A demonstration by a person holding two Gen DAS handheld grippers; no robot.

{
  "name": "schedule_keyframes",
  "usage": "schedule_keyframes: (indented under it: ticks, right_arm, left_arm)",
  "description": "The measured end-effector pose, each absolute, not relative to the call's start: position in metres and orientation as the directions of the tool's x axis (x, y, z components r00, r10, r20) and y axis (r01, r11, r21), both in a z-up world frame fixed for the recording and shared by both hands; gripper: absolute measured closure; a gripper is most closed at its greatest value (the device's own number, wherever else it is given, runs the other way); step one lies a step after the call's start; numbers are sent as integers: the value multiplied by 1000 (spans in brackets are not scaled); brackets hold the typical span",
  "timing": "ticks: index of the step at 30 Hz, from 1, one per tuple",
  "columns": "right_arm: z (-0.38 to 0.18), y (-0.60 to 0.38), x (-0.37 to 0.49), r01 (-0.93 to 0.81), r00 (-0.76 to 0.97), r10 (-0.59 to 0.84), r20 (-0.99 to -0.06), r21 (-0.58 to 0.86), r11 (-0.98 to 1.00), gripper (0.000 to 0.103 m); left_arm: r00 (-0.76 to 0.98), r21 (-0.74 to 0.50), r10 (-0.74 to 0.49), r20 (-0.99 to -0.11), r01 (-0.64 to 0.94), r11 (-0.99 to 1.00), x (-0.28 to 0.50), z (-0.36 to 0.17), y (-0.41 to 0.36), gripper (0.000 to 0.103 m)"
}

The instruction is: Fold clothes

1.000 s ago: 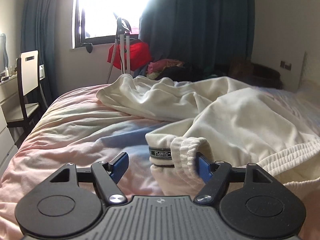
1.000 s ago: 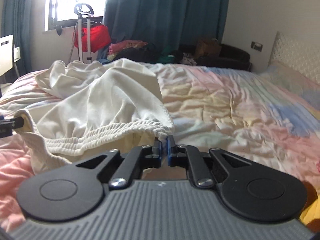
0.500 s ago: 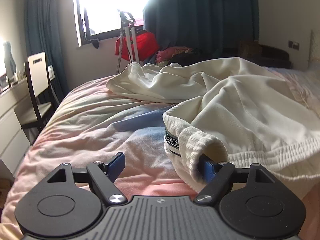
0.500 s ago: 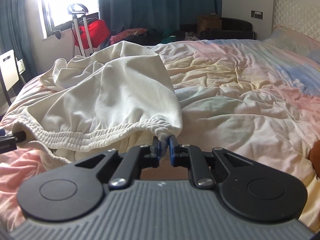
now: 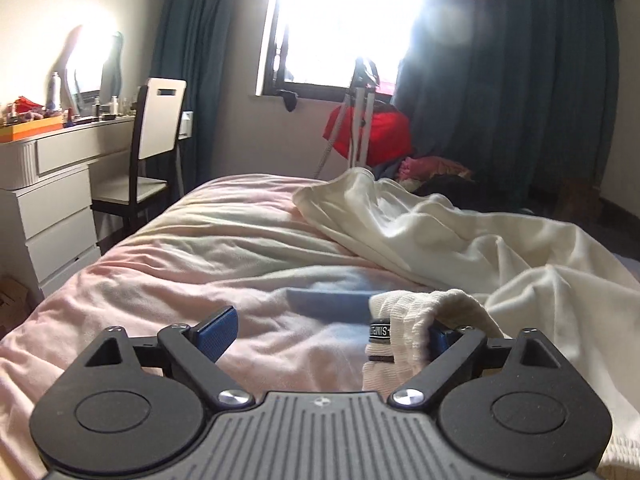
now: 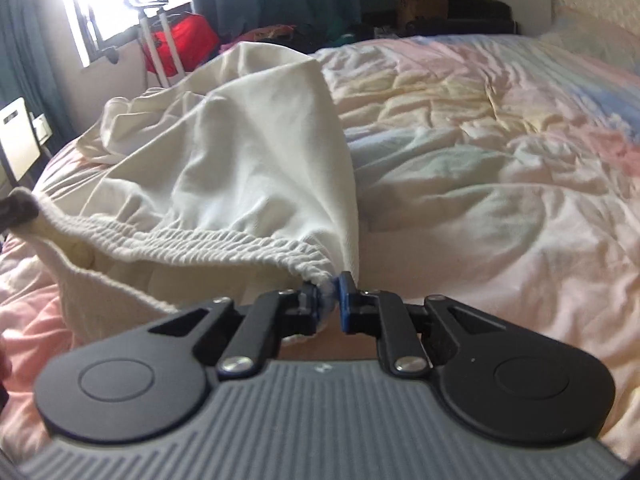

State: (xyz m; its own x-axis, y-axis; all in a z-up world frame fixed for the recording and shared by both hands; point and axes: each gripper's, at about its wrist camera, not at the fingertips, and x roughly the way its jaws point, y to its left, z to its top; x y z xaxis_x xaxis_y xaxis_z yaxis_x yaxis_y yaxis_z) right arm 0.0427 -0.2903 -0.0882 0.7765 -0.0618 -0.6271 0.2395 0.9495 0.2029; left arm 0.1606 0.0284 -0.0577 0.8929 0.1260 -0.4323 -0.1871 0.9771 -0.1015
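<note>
Cream trousers (image 5: 500, 248) lie crumpled across the pastel bedspread (image 5: 224, 248); the left gripper (image 5: 328, 330) is spreading wide, the waistband draped only over its right finger. From the right wrist, the right gripper (image 6: 330, 300) pinches the elastic waistband's (image 6: 208, 236) corner.

cream garment (image 6: 248, 168) soft cloth, ribbed waistband (image 6: 208, 240).
</note>
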Motion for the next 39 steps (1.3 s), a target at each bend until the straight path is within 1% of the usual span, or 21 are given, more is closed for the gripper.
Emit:
schedule_keyframes:
  ticks: [1,4,7,12,15,19,21,23,26,27,29,30,31,32,33,34,35,36,37,38,39]
  right_arm:
    - [-84,-282,39,217,787,-43,-616,211,953,90]
    - [-76,-251,30,142,804,60,-592,288,947,90]
    - [-72,-204,30,45,800,172,-575,343,938,90]
    - [-68,-128,46,-112,756,371,-539,451,885,92]
    - [-65,-76,65,-220,713,488,-504,500,837,92]
    - [-64,-6,96,-343,641,614,-460,544,766,93]
    - [-65,28,110,-394,612,654,-445,545,740,93]
    - [-70,57,124,-428,587,675,-447,536,727,93]
    - [-83,82,141,-434,553,663,-505,504,747,92]
    - [-86,85,146,-432,542,657,-524,497,753,92]
    - [-88,80,151,-436,530,667,-523,507,744,90]
    - [-88,77,153,-437,528,669,-524,508,742,87]
    - [-88,74,155,-432,528,663,-531,504,748,75]
    - [-86,72,157,-428,529,653,-541,495,756,69]
    - [-83,70,159,-425,531,640,-555,479,768,54]
    - [-80,67,160,-428,530,633,-564,467,774,47]
    - [-77,65,159,-438,525,636,-565,461,772,44]
    - [-74,61,158,-450,518,647,-560,464,763,33]
    - [-69,56,156,-462,510,663,-548,476,748,19]
    - [-63,51,153,-471,507,673,-538,481,739,17]
    - [-56,45,149,-477,512,674,-533,477,739,18]
  left_arm:
    - [889,-138,143,-435,-223,965,166,-51,39,10]
    - [889,-256,121,-442,-255,933,184,-31,77,10]
    - [891,-259,124,-436,-256,931,205,-6,113,10]
    - [932,-167,155,-328,-219,961,223,35,169,10]
    - [930,-136,202,-307,-253,958,237,55,211,10]
    - [915,-73,301,-269,-331,941,263,75,273,10]
    - [895,-43,347,-279,-372,927,280,75,299,10]
    - [859,27,409,-307,-422,906,300,62,320,10]
    - [795,93,431,-428,-435,896,329,26,337,12]
    - [785,88,428,-448,-437,895,331,20,339,13]
    - [784,67,409,-466,-430,900,328,6,341,14]
    - [787,59,402,-468,-426,903,327,2,341,14]
    - [781,50,402,-479,-433,900,325,1,342,11]
    - [774,41,401,-489,-439,898,323,1,344,8]
    - [760,40,390,-520,-435,900,322,0,347,4]
    - [752,47,390,-531,-433,900,319,0,349,3]
    - [745,55,390,-542,-431,900,315,0,351,2]
    - [738,62,392,-549,-432,900,309,2,351,0]
    - [736,60,381,-560,-423,904,301,5,352,0]
    - [733,58,371,-570,-414,908,292,7,353,0]
    - [738,53,373,-562,-418,907,279,11,352,0]
